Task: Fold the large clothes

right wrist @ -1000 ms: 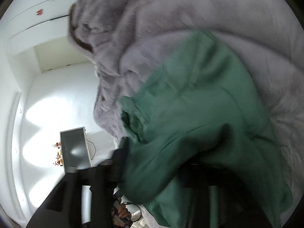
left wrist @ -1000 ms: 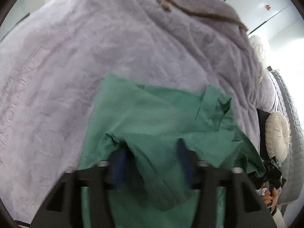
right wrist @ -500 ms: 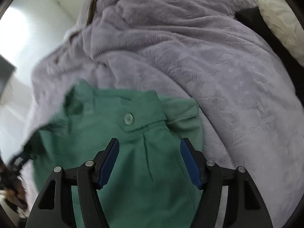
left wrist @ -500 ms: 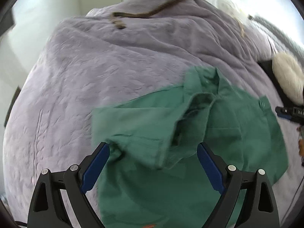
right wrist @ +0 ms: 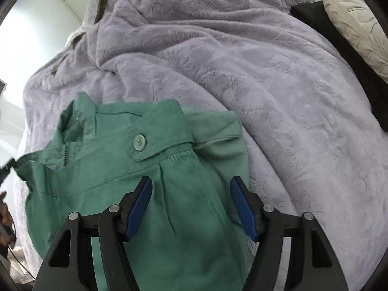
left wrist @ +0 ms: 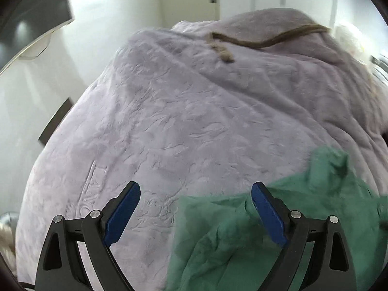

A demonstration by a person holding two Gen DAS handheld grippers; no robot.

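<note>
Green garment [right wrist: 150, 169] is now lying released on the lilac blanket [left wrist: 169, 121], left gripper [left wrist: 196, 214] and right gripper [right wrist: 190, 208] both gaping wide, holding nothing

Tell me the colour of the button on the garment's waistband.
Pale green, close to the green garment itself; the button shows best in the right wrist view.

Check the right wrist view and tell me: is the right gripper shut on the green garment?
No, the right gripper is open, with the green garment lying flat beneath it.

Left tongs [left wrist: 196, 194] spread wide, empty; right tongs [right wrist: 191, 190] likewise.
</note>
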